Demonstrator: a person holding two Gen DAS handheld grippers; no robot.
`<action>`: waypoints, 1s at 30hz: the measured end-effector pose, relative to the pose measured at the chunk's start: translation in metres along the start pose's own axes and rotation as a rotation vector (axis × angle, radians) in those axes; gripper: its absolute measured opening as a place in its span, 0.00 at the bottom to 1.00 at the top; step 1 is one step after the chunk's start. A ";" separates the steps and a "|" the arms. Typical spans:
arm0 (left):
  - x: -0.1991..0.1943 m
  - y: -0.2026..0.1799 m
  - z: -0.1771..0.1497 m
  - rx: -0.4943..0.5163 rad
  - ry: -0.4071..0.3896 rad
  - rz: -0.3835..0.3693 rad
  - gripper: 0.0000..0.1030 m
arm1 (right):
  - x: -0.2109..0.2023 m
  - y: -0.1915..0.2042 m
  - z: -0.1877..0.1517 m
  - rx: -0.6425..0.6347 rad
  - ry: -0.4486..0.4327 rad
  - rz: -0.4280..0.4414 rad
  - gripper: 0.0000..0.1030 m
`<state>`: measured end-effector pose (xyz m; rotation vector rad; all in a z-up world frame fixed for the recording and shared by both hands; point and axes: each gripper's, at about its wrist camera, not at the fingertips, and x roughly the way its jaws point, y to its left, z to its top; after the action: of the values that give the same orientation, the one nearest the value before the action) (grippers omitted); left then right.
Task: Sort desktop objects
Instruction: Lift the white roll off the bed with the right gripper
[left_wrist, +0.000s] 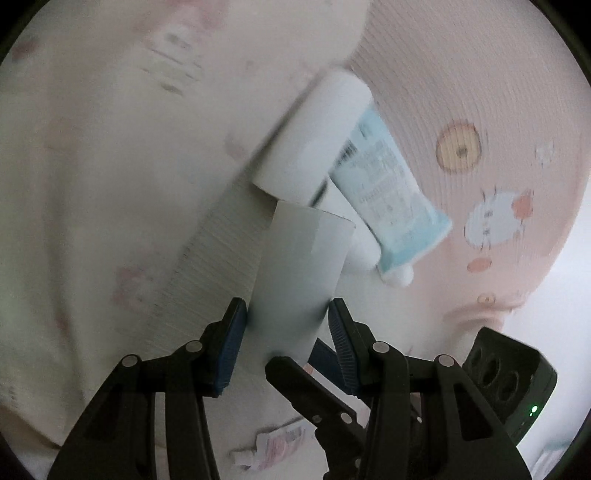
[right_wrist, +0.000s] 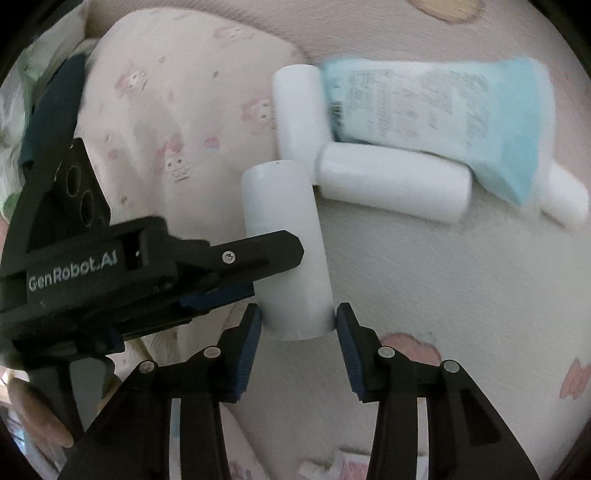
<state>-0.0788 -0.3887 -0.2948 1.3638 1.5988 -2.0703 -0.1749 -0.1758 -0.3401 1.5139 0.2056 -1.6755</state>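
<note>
A white cylinder (left_wrist: 295, 266) (right_wrist: 284, 221) hangs over the patterned bedding, gripped from two sides. My left gripper (left_wrist: 288, 314) is shut on its lower part, blue pads pressed on both flanks. In the right wrist view the left gripper (right_wrist: 269, 273) reaches in from the left across the cylinder's middle. My right gripper (right_wrist: 298, 319) holds the cylinder's near end, both pads touching its sides. Beyond lie two more white cylinders (right_wrist: 299, 110) (right_wrist: 391, 184) and a light-blue tube (right_wrist: 443, 107) (left_wrist: 391, 184) with a white cap (left_wrist: 399, 277).
Pink and cream cartoon-print bedding (right_wrist: 443, 295) lies under everything, with a raised cream pillow (right_wrist: 177, 110) at the left. A small pink-and-white tube (left_wrist: 273, 443) sits near the lower edge. A hand (right_wrist: 33, 417) shows at the bottom left of the right wrist view.
</note>
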 end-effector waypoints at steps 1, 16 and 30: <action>0.004 -0.004 -0.002 0.014 0.010 0.010 0.49 | -0.001 -0.004 -0.002 0.014 0.003 -0.003 0.38; 0.034 -0.010 -0.025 -0.012 -0.006 -0.111 0.49 | -0.011 -0.061 -0.024 0.101 0.045 -0.028 0.40; 0.043 -0.006 -0.030 -0.001 0.034 -0.182 0.49 | 0.012 -0.064 -0.022 0.086 0.071 -0.063 0.44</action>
<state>-0.0907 -0.3455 -0.3230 1.3034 1.7987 -2.1565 -0.2002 -0.1269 -0.3819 1.6472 0.2236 -1.7003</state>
